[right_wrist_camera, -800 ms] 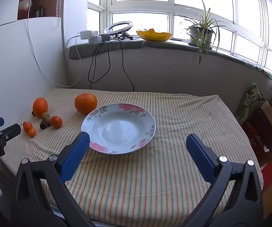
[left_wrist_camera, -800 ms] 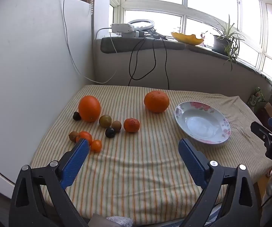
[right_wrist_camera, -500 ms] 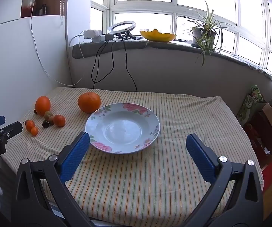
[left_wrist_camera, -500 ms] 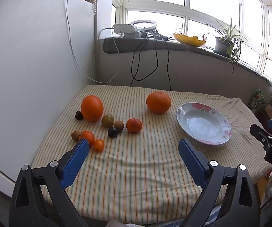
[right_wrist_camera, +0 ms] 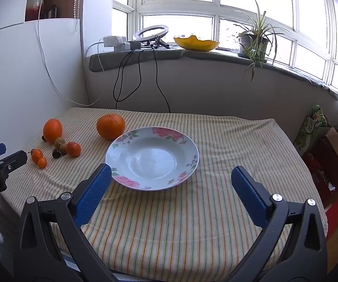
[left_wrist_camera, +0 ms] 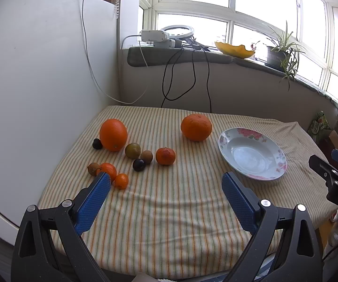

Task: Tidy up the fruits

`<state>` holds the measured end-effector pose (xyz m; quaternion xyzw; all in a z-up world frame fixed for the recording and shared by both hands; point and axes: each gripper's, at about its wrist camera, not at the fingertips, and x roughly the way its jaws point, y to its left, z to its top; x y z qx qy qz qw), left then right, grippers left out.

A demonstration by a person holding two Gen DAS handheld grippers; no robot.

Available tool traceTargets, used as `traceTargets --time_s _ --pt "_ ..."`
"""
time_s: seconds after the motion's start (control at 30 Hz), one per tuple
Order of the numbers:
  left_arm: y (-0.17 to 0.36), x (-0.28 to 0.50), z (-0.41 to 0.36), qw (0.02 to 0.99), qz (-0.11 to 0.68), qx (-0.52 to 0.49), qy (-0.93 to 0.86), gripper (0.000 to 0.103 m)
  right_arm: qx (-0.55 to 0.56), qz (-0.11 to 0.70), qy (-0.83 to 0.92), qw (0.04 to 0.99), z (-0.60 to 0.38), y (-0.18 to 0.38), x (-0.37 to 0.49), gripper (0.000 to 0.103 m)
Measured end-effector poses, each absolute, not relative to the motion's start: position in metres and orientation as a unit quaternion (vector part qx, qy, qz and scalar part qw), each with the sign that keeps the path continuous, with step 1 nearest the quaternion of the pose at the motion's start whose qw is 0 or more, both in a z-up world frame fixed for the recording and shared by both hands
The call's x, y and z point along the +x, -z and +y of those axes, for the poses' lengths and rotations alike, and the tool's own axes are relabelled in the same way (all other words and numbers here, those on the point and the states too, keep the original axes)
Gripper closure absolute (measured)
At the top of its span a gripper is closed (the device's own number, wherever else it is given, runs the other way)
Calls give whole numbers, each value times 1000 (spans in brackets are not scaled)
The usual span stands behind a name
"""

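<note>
Table: a striped cloth (left_wrist_camera: 169, 211) covered it; fruits lay on its left part, the dish on its right.
Plate: a flowered plate (right_wrist_camera: 187, 171) stood empty near the cloth's middle, with nothing in its bowl.
Large fruit: one big orange (left_wrist_camera: 113, 134) sat at the far left; a second, rounder orange (left_wrist_camera: 196, 127) sat just beside the plate's far-left rim.
Small fruit: a tangerine (left_wrist_camera: 165, 156), a greenish fruit (left_wrist_camera: 132, 150), a brown fruit (left_wrist_camera: 146, 156), a dark plum (left_wrist_camera: 138, 164), another dark one (left_wrist_camera: 97, 143) against the big orange, and three little ones nearest the edge, including a tiny orange (left_wrist_camera: 121, 180).
Left gripper: the left gripper (left_wrist_camera: 166, 188) hung above the near edge, jaws spread wide and holding nothing, aimed between the fruit cluster and the plate.
Right gripper: the right gripper (right_wrist_camera: 171, 183) hung before the plate, jaws likewise spread and empty.
Progress: by my reckoning nothing was done; every fruit lay loose on the cloth, and all the gathering into the plate remained.
Change: against the earlier views, fruit and plate kept their places on the cloth, but sat slightly farther off and higher in both views, so both grippers seemed to have drawn back a touch; jaws were as wide as before.
</note>
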<state>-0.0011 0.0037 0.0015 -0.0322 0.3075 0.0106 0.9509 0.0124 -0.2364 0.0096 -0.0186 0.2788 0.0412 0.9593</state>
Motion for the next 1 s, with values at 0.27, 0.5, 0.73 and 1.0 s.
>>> traceTargets --time_s 0.27,0.5,0.73,1.0 --pt "-2 -1 2 951 308 -32 -9 7 -19 280 -43 959 -234 -9 12 0" --pt "-3 -1 2 951 308 -33 -8 7 -16 282 -41 958 -235 -9 14 0" --pt "-4 -1 3 951 308 -33 -8 7 -17 282 -43 958 -235 -8 13 0" --pt "-4 -2 2 951 307 -33 -8 7 -17 284 -43 958 -234 -8 13 0"
